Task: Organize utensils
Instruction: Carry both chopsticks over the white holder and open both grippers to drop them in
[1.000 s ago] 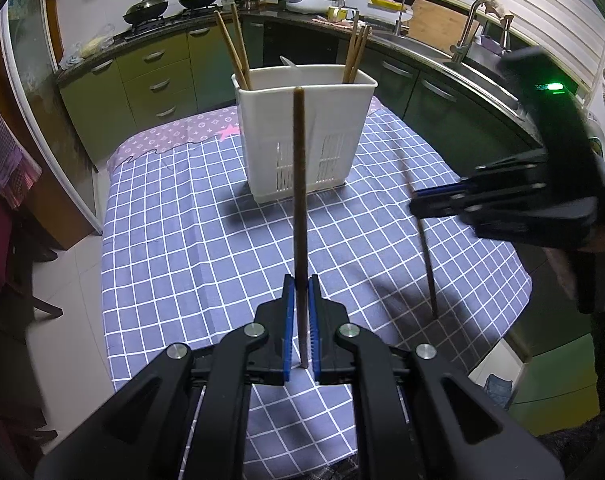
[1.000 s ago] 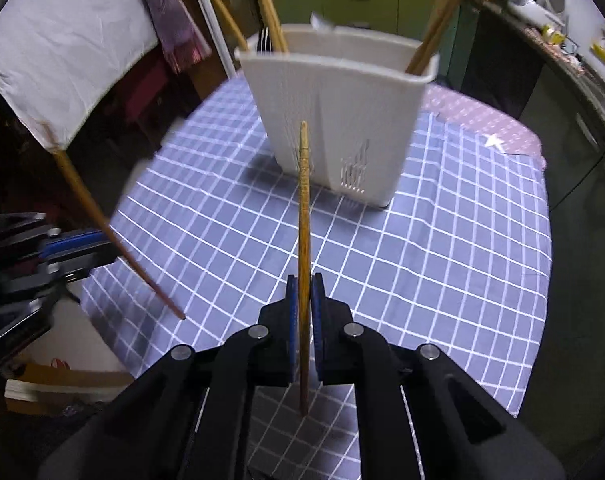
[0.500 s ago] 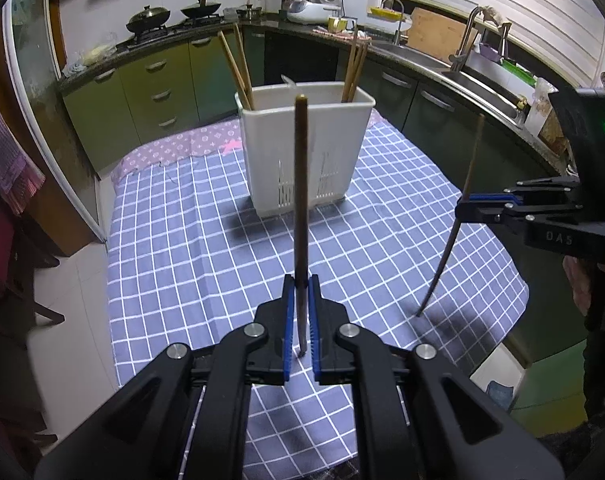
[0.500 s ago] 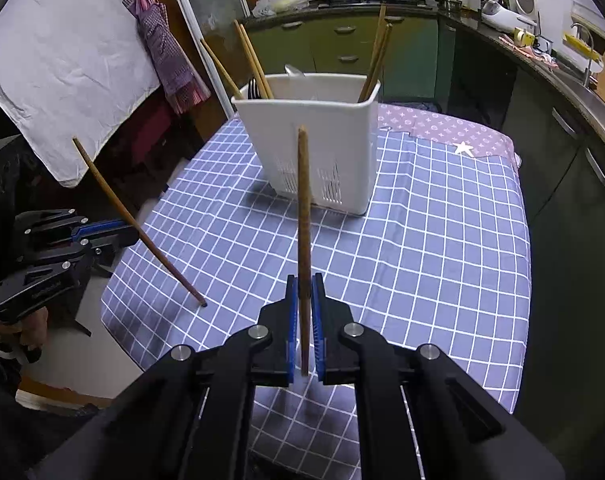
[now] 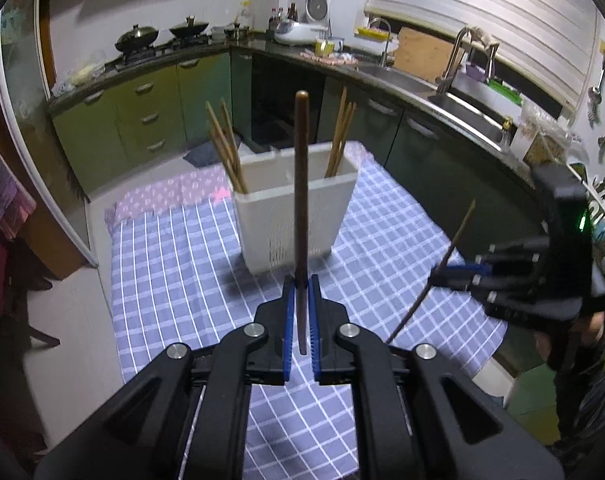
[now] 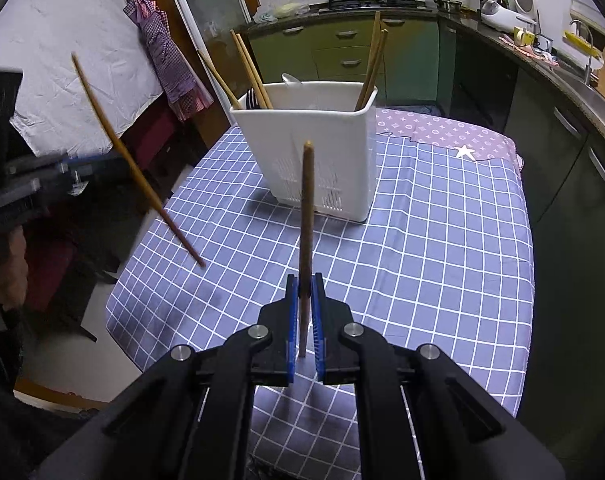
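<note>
left gripper (image 5: 300, 292) clamps a chopstick (image 5: 301, 184) | right gripper (image 6: 305, 292) clamps another chopstick (image 6: 307, 208) (both upright) | white caddy (image 6: 302, 140) ahead

Home kitchen (stove woks (image 5: 136, 36), sink (image 5: 468, 114))

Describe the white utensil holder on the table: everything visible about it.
The white utensil holder is a tall, boxy plastic caddy with rounded corners, a thickened rim and slotted drain holes low on its walls. It stands upright on the checked tablecloth, toward the table's far end. Wooden chopsticks lean out at two corners, and a pale spoon-like piece peeks over the rim. Neither gripper touches it.
</note>
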Tool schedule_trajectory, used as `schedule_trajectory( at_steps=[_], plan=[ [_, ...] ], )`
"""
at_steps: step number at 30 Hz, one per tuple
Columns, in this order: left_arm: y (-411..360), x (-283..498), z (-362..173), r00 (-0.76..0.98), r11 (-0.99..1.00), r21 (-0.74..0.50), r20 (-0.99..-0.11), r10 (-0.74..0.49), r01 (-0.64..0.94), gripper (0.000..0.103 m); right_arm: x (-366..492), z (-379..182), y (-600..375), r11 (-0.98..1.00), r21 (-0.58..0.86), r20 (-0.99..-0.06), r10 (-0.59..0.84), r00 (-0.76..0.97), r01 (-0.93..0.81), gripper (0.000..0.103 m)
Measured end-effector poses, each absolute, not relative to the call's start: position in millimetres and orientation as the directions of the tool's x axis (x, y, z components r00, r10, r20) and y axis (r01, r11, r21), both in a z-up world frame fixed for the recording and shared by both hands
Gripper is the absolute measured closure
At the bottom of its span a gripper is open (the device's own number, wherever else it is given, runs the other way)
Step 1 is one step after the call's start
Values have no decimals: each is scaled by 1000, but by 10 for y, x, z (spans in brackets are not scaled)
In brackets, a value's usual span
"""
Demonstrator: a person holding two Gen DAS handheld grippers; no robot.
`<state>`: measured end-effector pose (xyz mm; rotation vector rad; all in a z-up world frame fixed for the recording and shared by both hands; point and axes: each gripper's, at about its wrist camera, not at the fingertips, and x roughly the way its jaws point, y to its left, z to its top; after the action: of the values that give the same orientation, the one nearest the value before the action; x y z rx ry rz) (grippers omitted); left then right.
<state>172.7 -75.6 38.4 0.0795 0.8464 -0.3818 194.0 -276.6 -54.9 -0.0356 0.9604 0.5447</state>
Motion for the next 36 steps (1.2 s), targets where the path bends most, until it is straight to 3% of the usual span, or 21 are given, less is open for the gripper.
schedule_trajectory(
  at_steps=[15, 33, 36],
  plan=[
    [-914, 2374, 1325, 765, 942, -21, -577, -284, 334, 96, 1911, -617, -2770, 860, 217, -785, 434, 441, -462, 95],
    [-1049, 2870, 498, 696, 959, 43, -698, -171, 279, 96, 1946, -354, -2858, 875, 190, -760, 418, 498, -445, 95],
    [-995, 2854, 389, 671, 960, 26, -720, -174, 277, 85, 1982, -185, -2856, 879, 175, -739, 414, 531, -443, 95]
  ],
)
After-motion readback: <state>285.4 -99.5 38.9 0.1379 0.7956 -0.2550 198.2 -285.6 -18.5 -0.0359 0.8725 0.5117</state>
